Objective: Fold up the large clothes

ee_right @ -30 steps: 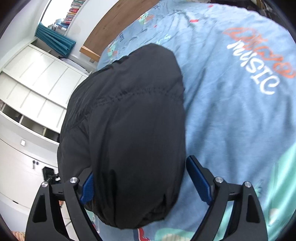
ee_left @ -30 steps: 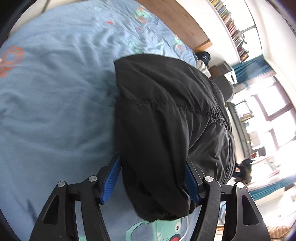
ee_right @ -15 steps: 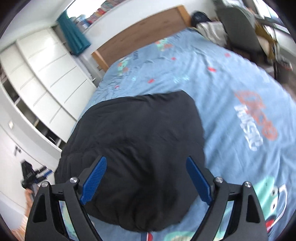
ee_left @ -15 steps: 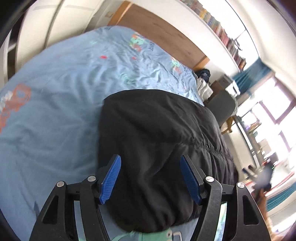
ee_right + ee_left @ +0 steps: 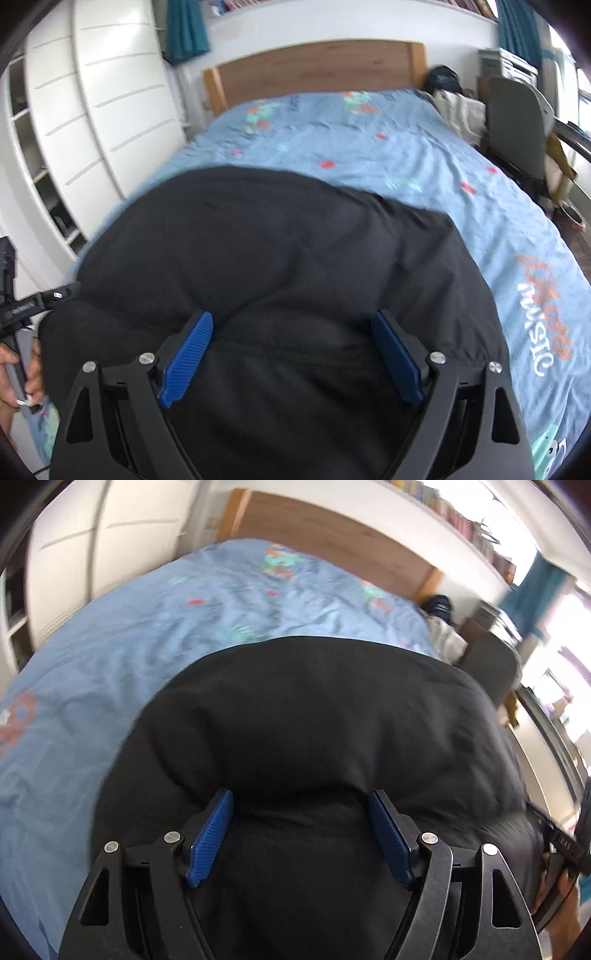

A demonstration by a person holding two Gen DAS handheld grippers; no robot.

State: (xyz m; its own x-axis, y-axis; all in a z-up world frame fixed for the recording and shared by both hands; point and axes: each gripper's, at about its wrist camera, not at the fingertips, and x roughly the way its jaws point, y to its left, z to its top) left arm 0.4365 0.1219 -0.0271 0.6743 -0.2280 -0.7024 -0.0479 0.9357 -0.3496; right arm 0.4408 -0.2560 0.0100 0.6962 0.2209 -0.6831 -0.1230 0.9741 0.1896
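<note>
A large black garment [image 5: 314,720] lies bunched in a folded heap on the blue bedspread [image 5: 110,657]; it also fills the right wrist view [image 5: 288,251]. My left gripper [image 5: 301,799] is open, its blue pads spread wide, its fingers low over the near edge of the garment with nothing held. My right gripper [image 5: 291,321] is also open and empty, its blue pads wide apart over the near part of the garment. The garment's near edge is hidden under both grippers.
The blue bedspread [image 5: 406,155] has cartoon prints and orange-white lettering [image 5: 543,332]. A wooden headboard [image 5: 314,74] stands at the far end. White wardrobes [image 5: 92,110] line the left side. A grey chair [image 5: 517,122] stands to the right of the bed.
Both grippers have tilted up from looking down on the garment to looking across the bed toward the headboard. Their jaws stay wide open. The garment stays on the bed.
</note>
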